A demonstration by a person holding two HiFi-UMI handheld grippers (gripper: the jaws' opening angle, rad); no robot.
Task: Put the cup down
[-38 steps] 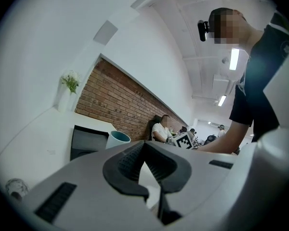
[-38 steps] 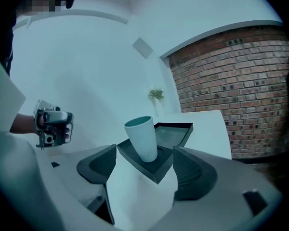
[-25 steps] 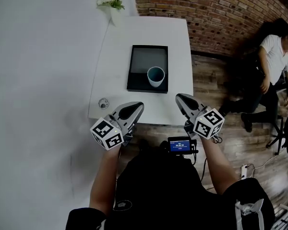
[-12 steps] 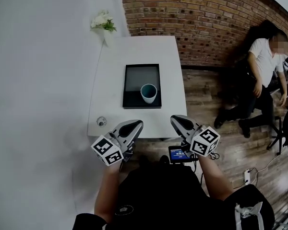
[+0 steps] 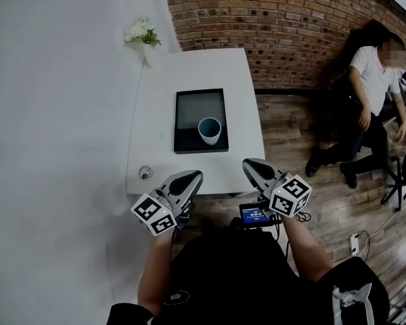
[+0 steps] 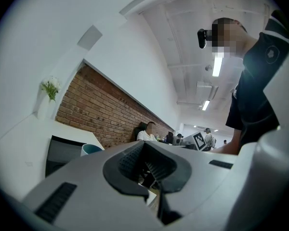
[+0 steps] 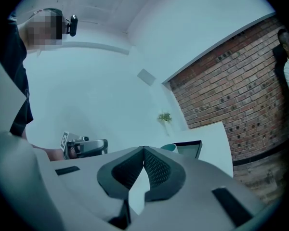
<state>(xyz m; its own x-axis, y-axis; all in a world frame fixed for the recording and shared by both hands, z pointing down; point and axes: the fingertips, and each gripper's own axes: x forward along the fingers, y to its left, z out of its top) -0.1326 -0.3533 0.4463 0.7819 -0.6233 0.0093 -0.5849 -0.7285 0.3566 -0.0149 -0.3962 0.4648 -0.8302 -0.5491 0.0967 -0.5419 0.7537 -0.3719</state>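
Head view, looking steeply down. A white bench stands in the corner between a white wall and a brick wall. On it lies a dark tray, and the cup, white outside and teal inside, stands upright in the tray's near right corner, touched by neither gripper. White flowers sit at the bench's far left corner; a small round fitting lies near its front left corner.

The left gripper and the right gripper hover side by side over the bench's front edge, well apart from the cup. Each gripper's own view shows its jaws pressed together at the tips with nothing between them.

Each gripper carries a cube, left and right, printed with black-and-white square markers; these bear no letters. A small device at the operator's chest shows a blue-lit screen, its writing too small to read. No brand or label can be made out on the cup or tray.

A second person in a white shirt sits at the right, on the wooden floor side of the room.
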